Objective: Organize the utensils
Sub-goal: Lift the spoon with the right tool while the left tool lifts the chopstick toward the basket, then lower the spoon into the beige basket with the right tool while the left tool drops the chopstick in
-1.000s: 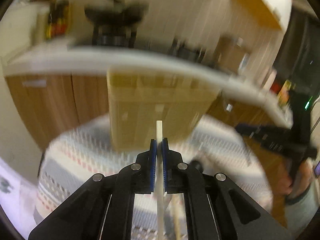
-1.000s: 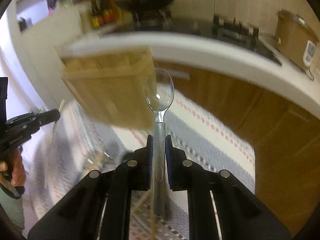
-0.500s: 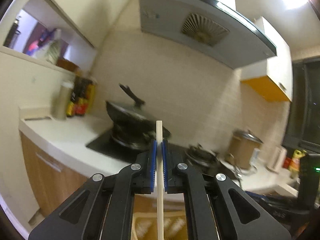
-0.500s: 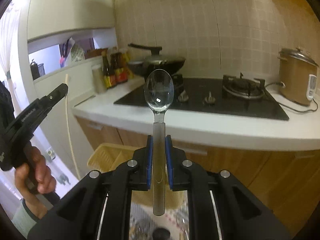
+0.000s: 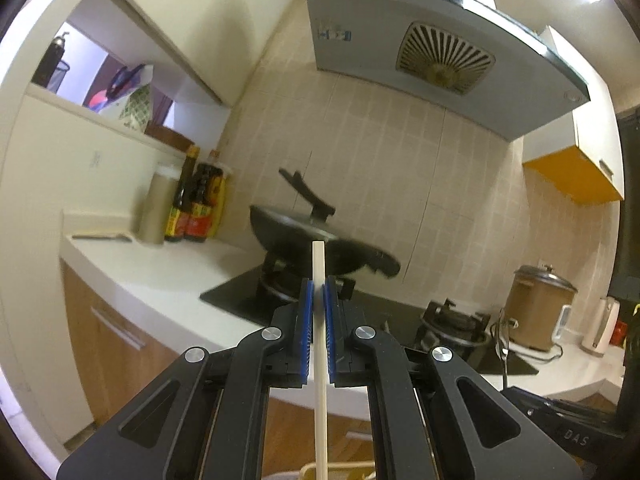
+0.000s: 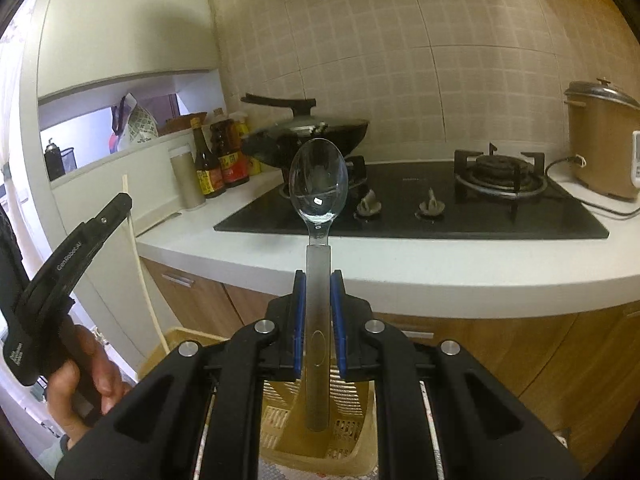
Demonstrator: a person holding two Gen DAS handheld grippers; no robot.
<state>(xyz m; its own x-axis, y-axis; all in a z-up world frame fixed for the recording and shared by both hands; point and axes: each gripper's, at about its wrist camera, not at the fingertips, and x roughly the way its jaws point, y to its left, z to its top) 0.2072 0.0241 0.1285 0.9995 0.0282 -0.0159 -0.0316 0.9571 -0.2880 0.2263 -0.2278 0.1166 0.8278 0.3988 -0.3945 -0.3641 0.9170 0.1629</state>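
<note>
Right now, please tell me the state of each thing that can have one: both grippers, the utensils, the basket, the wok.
Left gripper: jaws shut on the chopstick.
Chopstick: upright, clamped.
Right gripper: jaws shut on the spoon handle.
Spoon: upright, bowl on top.
Basket: open-topped, below the spoon.
Wok: covered with a lid, on the burner.

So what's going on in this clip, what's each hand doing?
A person holds a tool in each hand, in front of a kitchen counter. The left tool is shut on a pale chopstick, held upright. The right tool is shut on a metal spoon, bowl up. A yellow slotted basket sits below the spoon; neither utensil is in it yet.
</note>
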